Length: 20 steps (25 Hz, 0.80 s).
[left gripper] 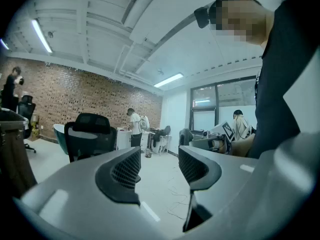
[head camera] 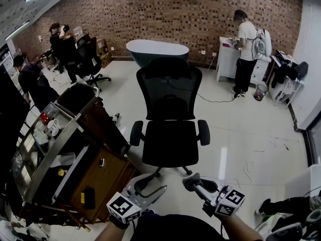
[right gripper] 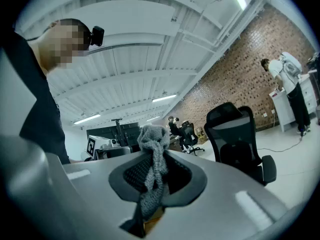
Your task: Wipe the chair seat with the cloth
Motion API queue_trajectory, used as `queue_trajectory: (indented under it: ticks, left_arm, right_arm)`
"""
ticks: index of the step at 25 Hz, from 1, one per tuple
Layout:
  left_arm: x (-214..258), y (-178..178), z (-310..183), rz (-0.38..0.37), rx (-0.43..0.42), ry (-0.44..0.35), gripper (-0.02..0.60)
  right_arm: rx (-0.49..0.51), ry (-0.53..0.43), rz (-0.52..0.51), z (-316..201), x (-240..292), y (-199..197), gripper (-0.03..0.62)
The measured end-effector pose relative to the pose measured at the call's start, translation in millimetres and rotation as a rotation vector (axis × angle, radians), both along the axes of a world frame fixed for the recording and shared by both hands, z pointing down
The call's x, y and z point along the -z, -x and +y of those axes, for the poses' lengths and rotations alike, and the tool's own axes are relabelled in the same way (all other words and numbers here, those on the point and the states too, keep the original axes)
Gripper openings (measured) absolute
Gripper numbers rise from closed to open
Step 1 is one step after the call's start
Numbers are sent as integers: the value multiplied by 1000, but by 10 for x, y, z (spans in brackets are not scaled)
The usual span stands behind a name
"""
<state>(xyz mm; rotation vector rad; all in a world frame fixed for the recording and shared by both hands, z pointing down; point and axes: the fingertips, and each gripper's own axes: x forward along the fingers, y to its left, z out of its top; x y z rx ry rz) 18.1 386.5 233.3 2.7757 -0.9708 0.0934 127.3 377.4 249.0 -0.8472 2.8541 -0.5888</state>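
Jaws of right gripper [right gripper: 156,176] pinch a crumpled grey, seemingly knitted cloth [right gripper: 152,140]; left gripper [left gripper: 159,166] jaws spread apart.

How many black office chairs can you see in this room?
2. One chair stands mid-floor, straight ahead of the camera; the second chair is far left near the brick wall, beside a standing person. More may be hidden behind the people there.

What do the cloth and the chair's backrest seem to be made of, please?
Cloth: probably grey knitted or terry fabric, matte; its surface shows nubbly loops. Backrest: seemingly black mesh on a plastic frame, since light shows faintly through it.
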Motion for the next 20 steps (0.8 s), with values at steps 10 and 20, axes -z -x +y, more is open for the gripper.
queue_trajectory:
  ticks: [10, 20]
  left_arm:
    - [-39, -6, -242, 7, 15, -2, 261]
    - [-354, 285, -1065, 35, -3, 52, 261]
  right_arm:
    - [40, 25, 12, -237, -130, 51, 49]
    - [45, 80, 34, -992, -352, 396, 49]
